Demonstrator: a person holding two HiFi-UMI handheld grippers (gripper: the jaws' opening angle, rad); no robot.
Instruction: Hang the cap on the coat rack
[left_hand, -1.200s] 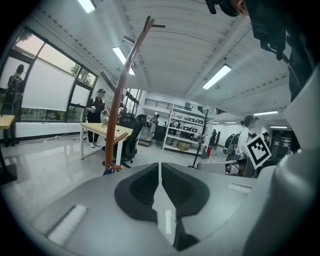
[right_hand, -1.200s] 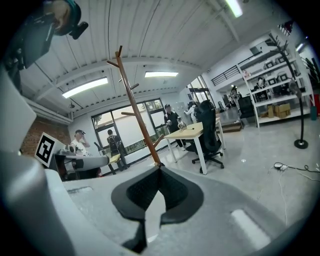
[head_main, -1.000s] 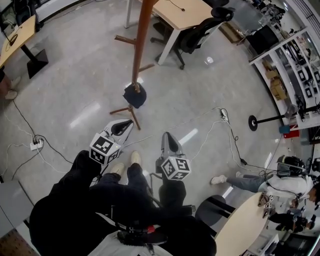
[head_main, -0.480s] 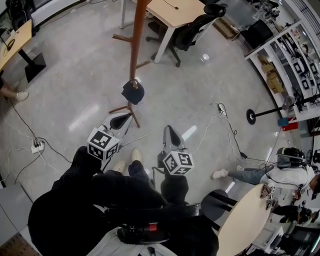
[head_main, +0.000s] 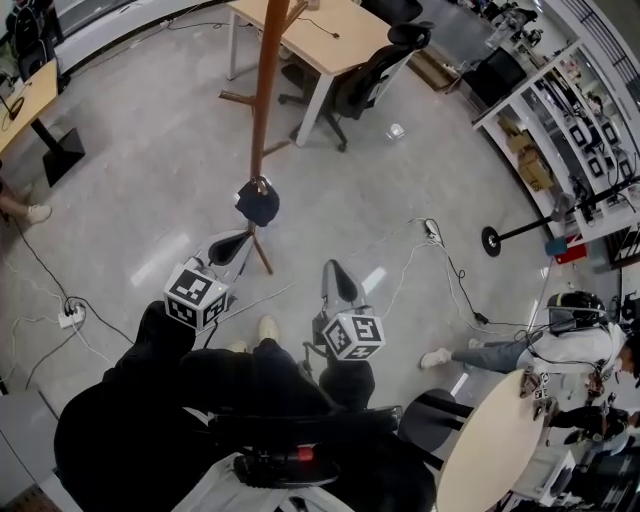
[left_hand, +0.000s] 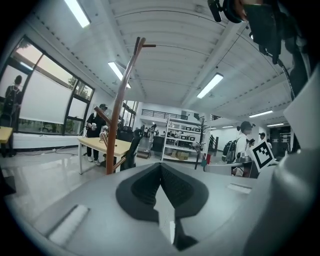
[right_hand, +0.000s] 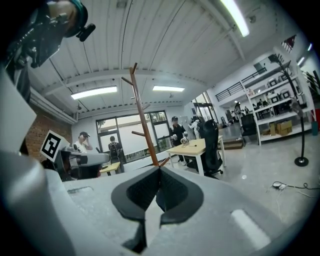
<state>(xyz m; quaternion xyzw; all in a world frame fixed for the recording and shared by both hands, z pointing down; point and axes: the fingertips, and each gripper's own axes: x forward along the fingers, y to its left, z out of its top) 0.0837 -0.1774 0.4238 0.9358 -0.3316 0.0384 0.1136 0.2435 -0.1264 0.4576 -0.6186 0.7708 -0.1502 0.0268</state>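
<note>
A tall brown wooden coat rack (head_main: 263, 95) stands on the grey floor ahead of me. The dark cap (head_main: 258, 204) hangs on one of its pegs, free of both grippers. My left gripper (head_main: 231, 248) sits just below and left of the cap, its jaws shut on nothing. My right gripper (head_main: 339, 281) is further right, also shut and empty. The left gripper view shows its black pads (left_hand: 145, 185) pressed together, with the coat rack (left_hand: 120, 112) beyond. In the right gripper view, the coat rack (right_hand: 144, 125) rises behind that gripper's closed pads (right_hand: 172, 190).
A wooden desk (head_main: 325, 35) and a black office chair (head_main: 368, 72) stand behind the rack. Cables (head_main: 440, 255) trail over the floor at right, a power strip (head_main: 70, 317) lies at left. A seated person (head_main: 545, 350) is by a round table (head_main: 495, 445). Shelves (head_main: 560, 115) line the far right.
The head view has shifted a little. The cap stays on its peg. Both grippers hang low in front of my body, the left one slightly further left.
</note>
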